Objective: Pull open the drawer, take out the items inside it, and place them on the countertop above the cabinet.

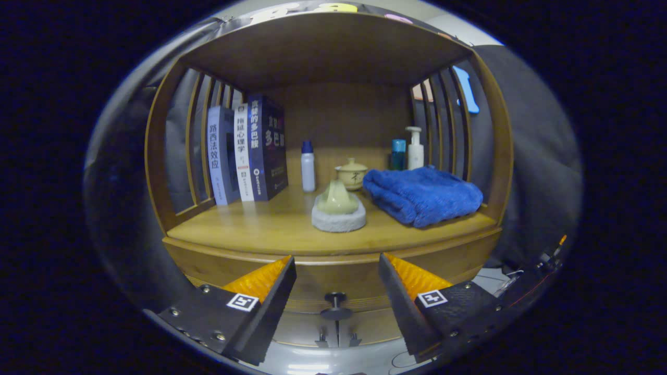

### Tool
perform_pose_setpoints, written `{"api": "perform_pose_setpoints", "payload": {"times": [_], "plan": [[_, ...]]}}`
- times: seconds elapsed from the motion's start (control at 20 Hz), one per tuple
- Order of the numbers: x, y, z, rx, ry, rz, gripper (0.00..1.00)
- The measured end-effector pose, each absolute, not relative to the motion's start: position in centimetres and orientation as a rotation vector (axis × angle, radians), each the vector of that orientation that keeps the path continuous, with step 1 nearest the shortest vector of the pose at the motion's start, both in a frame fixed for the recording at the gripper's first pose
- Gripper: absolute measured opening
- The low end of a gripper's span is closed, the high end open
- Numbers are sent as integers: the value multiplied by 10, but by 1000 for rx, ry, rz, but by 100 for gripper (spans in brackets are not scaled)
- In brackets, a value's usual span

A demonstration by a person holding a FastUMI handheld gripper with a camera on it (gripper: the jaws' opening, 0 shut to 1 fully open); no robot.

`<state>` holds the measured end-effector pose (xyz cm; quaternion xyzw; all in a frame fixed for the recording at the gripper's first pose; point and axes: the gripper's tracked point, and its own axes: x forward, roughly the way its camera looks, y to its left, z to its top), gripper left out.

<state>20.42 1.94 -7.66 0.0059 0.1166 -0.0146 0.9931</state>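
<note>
A wooden cabinet stands ahead of me, with its countertop (pixel 260 229) at mid height under an upper shelf. Below the countertop runs the curved drawer front (pixel 333 278), closed, with a small dark knob (pixel 336 302) at its middle. My gripper (pixel 337 273) is open, its two fingers spread either side of the knob and a short way in front of the drawer. Nothing lies between the fingers. What is inside the drawer is hidden.
On the countertop stand several books (pixel 245 151) at the left, a small white bottle (pixel 308 166), a lidded tea cup (pixel 351 174), a pale ornament on a round grey base (pixel 338 211), a folded blue towel (pixel 422 195), and two bottles (pixel 409 150) behind it.
</note>
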Motion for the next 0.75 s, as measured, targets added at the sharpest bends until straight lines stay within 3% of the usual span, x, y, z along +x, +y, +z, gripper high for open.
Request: {"api": "perform_pose_setpoints", "payload": {"times": [0.55,0.7,0.75], "plan": [[152,-53,51,-46,-2,-91,93],[132,-70,53,-33,-3,-15,77],[126,-69,49,-3,2,52,76]]}}
